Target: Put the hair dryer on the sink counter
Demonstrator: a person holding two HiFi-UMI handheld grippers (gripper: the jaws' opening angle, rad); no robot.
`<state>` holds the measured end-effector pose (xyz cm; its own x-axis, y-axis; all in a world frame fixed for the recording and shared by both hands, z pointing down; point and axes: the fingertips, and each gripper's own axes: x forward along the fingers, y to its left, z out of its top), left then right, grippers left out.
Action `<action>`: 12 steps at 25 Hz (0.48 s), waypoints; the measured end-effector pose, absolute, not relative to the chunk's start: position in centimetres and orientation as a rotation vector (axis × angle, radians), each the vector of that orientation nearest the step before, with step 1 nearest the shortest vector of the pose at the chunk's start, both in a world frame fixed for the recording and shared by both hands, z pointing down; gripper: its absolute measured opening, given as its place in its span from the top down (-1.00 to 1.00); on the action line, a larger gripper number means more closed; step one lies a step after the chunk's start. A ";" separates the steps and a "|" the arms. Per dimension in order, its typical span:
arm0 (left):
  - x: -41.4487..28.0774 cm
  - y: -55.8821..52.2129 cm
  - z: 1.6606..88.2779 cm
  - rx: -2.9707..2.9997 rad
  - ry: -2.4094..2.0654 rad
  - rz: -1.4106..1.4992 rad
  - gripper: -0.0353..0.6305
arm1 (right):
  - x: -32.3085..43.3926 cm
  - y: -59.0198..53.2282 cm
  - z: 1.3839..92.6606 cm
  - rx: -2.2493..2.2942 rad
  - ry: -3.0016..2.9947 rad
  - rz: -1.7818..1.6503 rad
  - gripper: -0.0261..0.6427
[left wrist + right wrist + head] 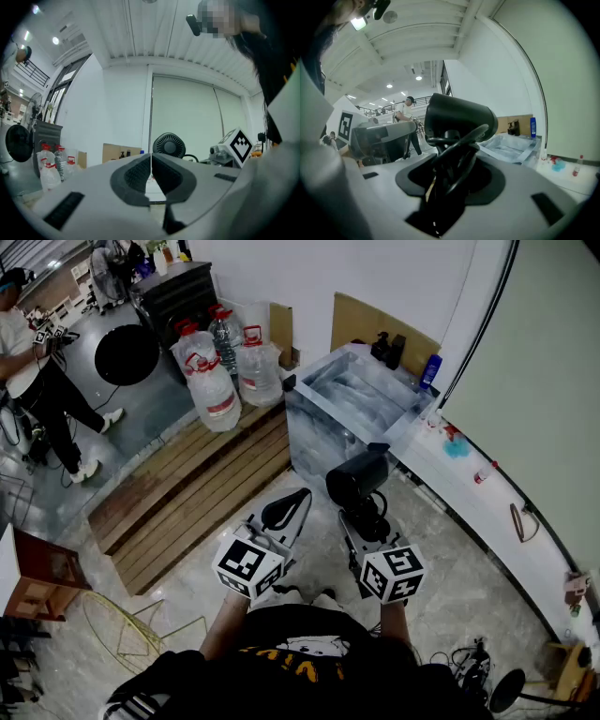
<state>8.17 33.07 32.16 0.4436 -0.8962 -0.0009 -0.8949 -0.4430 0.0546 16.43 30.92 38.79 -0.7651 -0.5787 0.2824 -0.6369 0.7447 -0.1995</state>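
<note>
Pale stone floor (469,577) fills the head view, with a white counter (487,512) running from 1 o'clock down toward 4 o'clock along the wall. At its far end sits the sink (361,395), a clear-walled basin at 12 o'clock.

The right gripper (367,521) is clamped on the dryer (356,479). Its jaws press on the black handle, which has cord looped round it, and the barrel stands above the tips at 12 o'clock. In the right gripper view the dryer (459,119) rises straight out of the right gripper (450,173), with the barrel lying across the top. The dryer is held over the floor, short of the counter. The sink's front wall is just beyond it at 12 o'clock and the counter edge at 2 o'clock.

The left gripper (286,512) is just beside it at 9 o'clock. Its jaws are together with nothing between them, as the left gripper view shows (151,176). The dryer's round rear grille (168,145) shows right past the tips there.

On the counter lie small red and blue items (457,446), and a blue bottle (429,371) stands behind the sink. Water jugs (216,390) stand at 11 o'clock beside a wooden platform (187,493) at 9 o'clock. A person (37,381) stands well apart at 10 o'clock.
</note>
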 end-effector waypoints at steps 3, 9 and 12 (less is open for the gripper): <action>7.0 33.6 31.9 2.632 -1.626 -0.060 0.86 | 15.2 31.6 38.5 0.976 -2.742 0.431 0.40; 4.9 34.0 32.1 2.633 -1.605 -0.075 0.86 | 13.2 32.2 38.4 0.998 -2.760 0.491 0.40; 3.7 34.2 32.2 2.640 -1.595 -0.080 0.86 | 12.1 32.4 38.7 1.013 -2.751 0.490 0.40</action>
